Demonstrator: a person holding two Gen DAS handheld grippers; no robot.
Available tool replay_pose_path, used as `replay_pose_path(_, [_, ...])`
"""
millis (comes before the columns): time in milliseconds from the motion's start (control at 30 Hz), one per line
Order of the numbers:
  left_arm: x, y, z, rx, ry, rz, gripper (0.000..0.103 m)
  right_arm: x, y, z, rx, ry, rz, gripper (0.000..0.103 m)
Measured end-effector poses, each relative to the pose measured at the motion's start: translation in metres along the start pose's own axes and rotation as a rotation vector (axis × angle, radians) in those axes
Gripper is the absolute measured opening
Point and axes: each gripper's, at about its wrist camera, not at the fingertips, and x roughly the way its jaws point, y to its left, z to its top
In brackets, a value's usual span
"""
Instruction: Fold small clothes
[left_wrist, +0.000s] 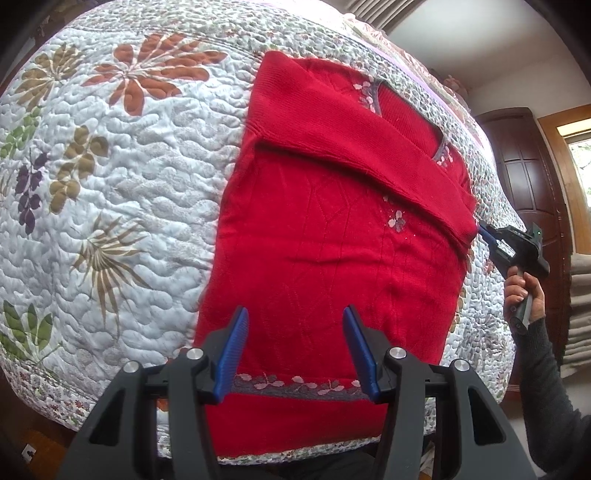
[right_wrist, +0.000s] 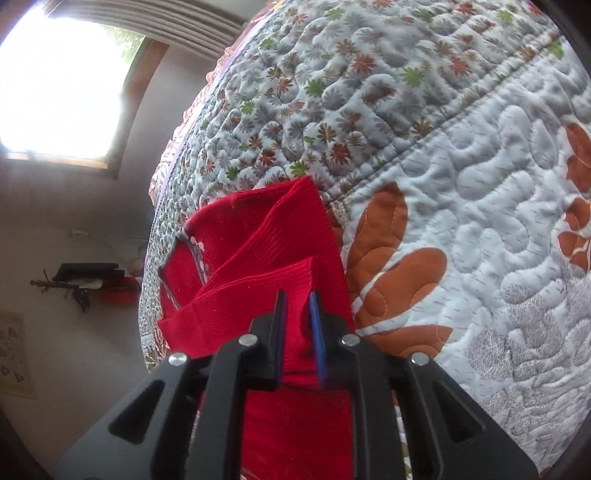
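Rightward, sweater edge near quilt border

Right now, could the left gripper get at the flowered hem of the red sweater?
Probably yes. The left gripper is open just above the hem band of the red sweater, with nothing between them.

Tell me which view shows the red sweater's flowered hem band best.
The left wrist view. There the hem band runs across the near end of the red sweater, between the open left gripper. The right wrist view shows only the sleeve cuff pinched in the right gripper and the neckline; the hem is out of sight.
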Motion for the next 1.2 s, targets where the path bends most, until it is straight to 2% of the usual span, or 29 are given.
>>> replay_pose_path(67, [0.001,0.000,0.001,-0.002,0.001,-0.003,0.053,0.006,0.003,0.002,-0.014,0.018,-0.021,0.018])
replay_pose_path(133, [0.002,-0.001,0.001,0.002,0.001,-0.003,0.053,0.014,0.007,0.003,-0.031,0.039,-0.038,0.019])
replay_pose_path(200, [0.002,-0.002,0.001,0.004,0.002,-0.004,0.053,0.019,0.009,0.003,-0.044,0.049,-0.061,0.005])
replay_pose_path(333, [0.001,0.001,-0.001,-0.005,-0.002,-0.002,0.053,0.017,0.008,0.001,-0.055,0.023,-0.123,0.003])
replay_pose_path(500, [-0.001,0.005,-0.001,-0.013,-0.008,-0.003,0.053,0.016,0.012,-0.001,-0.077,0.038,-0.092,0.006])
replay_pose_path(667, [-0.002,0.006,0.002,-0.012,-0.013,-0.013,0.053,-0.004,0.027,-0.010,-0.103,-0.004,-0.102,0.008])
replay_pose_path(767, [0.002,0.005,0.004,-0.005,-0.006,-0.015,0.055,0.001,0.038,-0.022,-0.143,0.021,-0.097,0.008])
replay_pose_path(900, [0.015,0.006,0.007,0.005,0.020,-0.019,0.058,0.027,0.027,-0.028,-0.126,0.077,-0.118,0.008])
replay_pose_path(967, [0.019,0.007,0.010,0.003,0.027,-0.021,0.059,0.034,0.015,-0.027,-0.102,0.081,-0.148,0.000])
replay_pose_path(1033, [0.021,0.013,0.011,-0.013,0.033,-0.024,0.061,0.028,0.004,-0.027,-0.063,0.064,-0.148,0.000])
replay_pose_path(1100, [0.020,0.023,0.008,-0.038,0.035,-0.024,0.063,0.014,0.004,-0.032,-0.056,0.046,-0.136,0.007])
replay_pose_path(1167, [0.019,0.036,0.001,-0.072,0.056,-0.035,0.071,-0.003,0.007,-0.045,-0.072,0.037,-0.132,0.018])
replay_pose_path(1200, [0.020,0.042,-0.003,-0.086,0.066,-0.034,0.071,-0.015,0.007,-0.058,-0.077,0.037,-0.127,0.019])
